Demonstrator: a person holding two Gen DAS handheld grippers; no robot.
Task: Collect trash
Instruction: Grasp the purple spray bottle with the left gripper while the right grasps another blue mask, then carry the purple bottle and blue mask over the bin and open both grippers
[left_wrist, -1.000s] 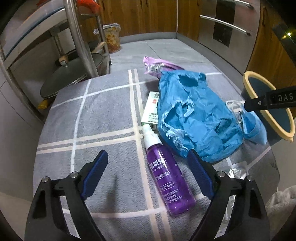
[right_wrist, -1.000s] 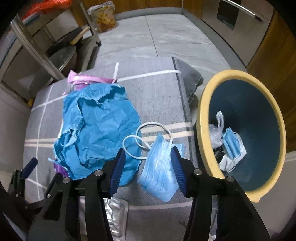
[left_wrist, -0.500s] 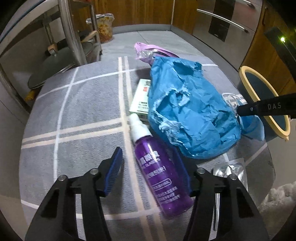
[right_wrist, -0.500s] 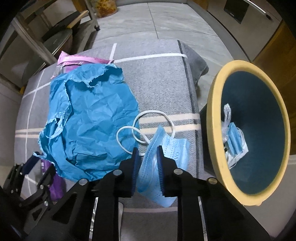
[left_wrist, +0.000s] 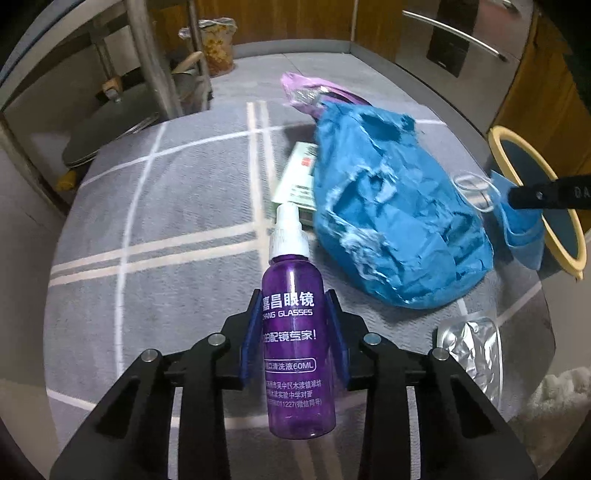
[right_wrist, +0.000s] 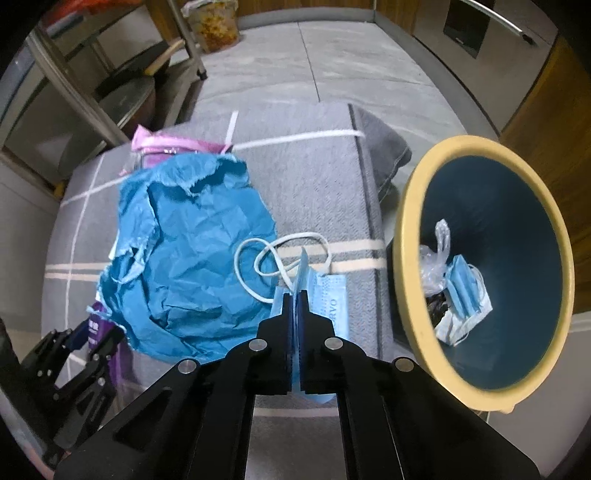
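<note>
A purple spray bottle (left_wrist: 291, 291) with a white cap lies on the grey checked cloth (left_wrist: 177, 206). It sits between the blue pads of my left gripper (left_wrist: 293, 332), whose jaws are closing and touch both its sides. My right gripper (right_wrist: 295, 295) is shut on a light blue face mask (right_wrist: 330, 295), whose white ear loops (right_wrist: 255, 254) trail on the cloth. Right beside the mask stands the yellow-rimmed bin (right_wrist: 406, 236), holding another mask (right_wrist: 465, 295) and a clear bag.
A big crumpled blue paper (left_wrist: 388, 221) lies between the two grippers. It partly covers a pale green box (left_wrist: 295, 181) and a purple bag (left_wrist: 306, 88). A foil blister pack (left_wrist: 469, 343) lies near the cloth's edge. A metal rack (left_wrist: 147, 62) stands beyond.
Both grippers have closed from open. The left pads came in onto the purple bottle. The right pads pinched the face mask, which now stands up folded between them.
</note>
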